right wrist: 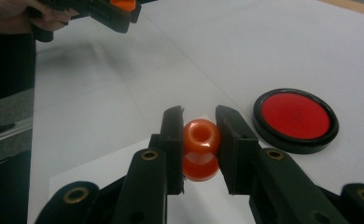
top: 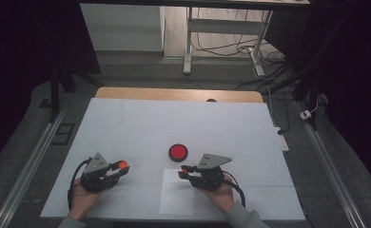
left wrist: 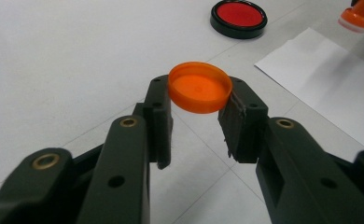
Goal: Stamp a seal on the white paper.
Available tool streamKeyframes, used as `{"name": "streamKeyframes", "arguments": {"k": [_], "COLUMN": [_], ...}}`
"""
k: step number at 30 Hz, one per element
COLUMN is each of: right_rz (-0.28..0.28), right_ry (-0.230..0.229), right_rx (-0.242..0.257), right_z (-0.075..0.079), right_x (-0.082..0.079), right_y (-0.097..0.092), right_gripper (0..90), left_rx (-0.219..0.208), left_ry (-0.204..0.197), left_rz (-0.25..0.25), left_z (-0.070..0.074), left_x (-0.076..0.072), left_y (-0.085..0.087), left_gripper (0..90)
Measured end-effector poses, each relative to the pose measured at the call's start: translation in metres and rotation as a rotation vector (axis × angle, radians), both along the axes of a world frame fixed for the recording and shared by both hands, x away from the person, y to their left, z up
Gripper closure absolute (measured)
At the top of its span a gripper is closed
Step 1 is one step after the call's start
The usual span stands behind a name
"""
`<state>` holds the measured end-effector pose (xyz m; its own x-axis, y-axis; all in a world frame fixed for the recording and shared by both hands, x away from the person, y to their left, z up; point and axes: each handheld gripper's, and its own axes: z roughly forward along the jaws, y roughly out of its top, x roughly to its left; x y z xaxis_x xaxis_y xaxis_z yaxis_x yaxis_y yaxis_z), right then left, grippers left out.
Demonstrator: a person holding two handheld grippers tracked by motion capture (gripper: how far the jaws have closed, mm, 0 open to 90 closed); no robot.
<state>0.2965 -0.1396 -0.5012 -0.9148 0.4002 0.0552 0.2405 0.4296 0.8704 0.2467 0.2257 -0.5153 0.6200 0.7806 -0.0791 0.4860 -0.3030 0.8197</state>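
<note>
My left gripper (top: 122, 167) is shut on a round orange cap (left wrist: 199, 87), its pads pinching the rim on both sides with the hollow face up, just above the white table (top: 136, 123). My right gripper (top: 183, 171) is shut on an orange stamp (right wrist: 201, 149), gripped at its waist below a rounded knob. That stamp hangs over the near edge of a white paper sheet (top: 178, 192). A round black ink pad (top: 178, 152) with a red face lies open on the table, just beyond and between the two grippers. The ink pad (right wrist: 295, 119) sits to the right of my right jaws.
A person's hands (top: 83, 199) hold both grippers near the table's front edge. The paper sheet (left wrist: 329, 79) lies right of the left gripper. A wooden strip (top: 179, 94) edges the table's far side, with desk legs and cables on the floor beyond.
</note>
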Motion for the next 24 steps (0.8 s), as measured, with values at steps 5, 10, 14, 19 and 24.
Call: {"name": "streamKeyframes", "arguments": {"k": [5,10,14,19,24], "right_rz": [0.014,0.036,0.053,0.06,0.062], "right_ry": [0.009,0.007,0.001,-0.004,-0.006], "right_rx": [-0.017,-0.04,-0.057,-0.088,-0.111], "right_z": [-0.003,-0.006,-0.008,-0.012,-0.016], "right_x": [-0.003,-0.007,-0.011,-0.013,-0.016], "right_y": [0.003,0.008,0.012,0.014,0.014], "right_gripper": [72.4,72.4,72.4,72.4,72.4], "left_rx": [-0.005,-0.003,-0.003,-0.002,-0.002], "left_ry": [-0.001,0.001,0.001,0.003,0.005], "left_rz": [0.004,0.002,0.002,0.001,-0.002], "left_z": [0.0,0.0,0.0,0.0,-0.001], "left_x": [0.0,0.0,0.0,0.0,0.0], "left_y": [0.001,0.0,0.0,0.0,0.0], "left_gripper": [64.6,64.6,64.6,64.6,64.6]}}
